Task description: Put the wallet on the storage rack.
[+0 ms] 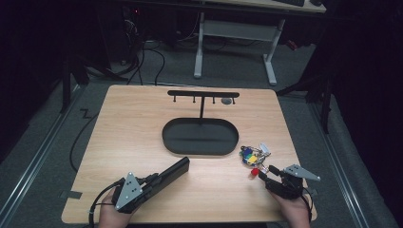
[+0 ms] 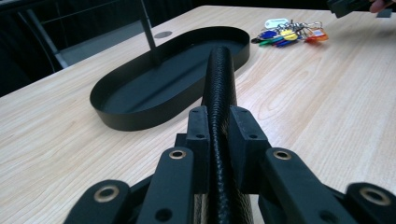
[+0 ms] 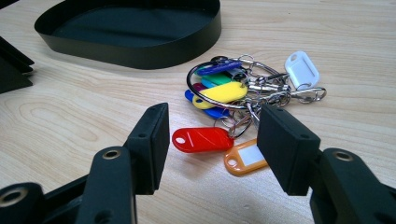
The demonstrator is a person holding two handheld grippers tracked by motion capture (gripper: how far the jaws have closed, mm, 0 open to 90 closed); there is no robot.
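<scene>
Left gripper (image 1: 161,176) at seven o'clock clamps a black wallet (image 2: 219,88); right gripper (image 3: 212,144), jaws apart, straddles the key bunch (image 3: 243,88) at four o'clock. The central tray (image 1: 167,140) is empty; seemingly nothing stowed yet.

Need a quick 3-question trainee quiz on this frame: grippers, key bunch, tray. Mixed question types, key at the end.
1. True or false: the left gripper is shut on the black textured case.
2. Which key tag lies between the open jaws of the right gripper? A) white tag B) red tag C) green tag
3. Fill in: the key bunch lies on the table, beside the black oval ____, not in it.

Key: 1 true; 2 B; 3 tray
</scene>
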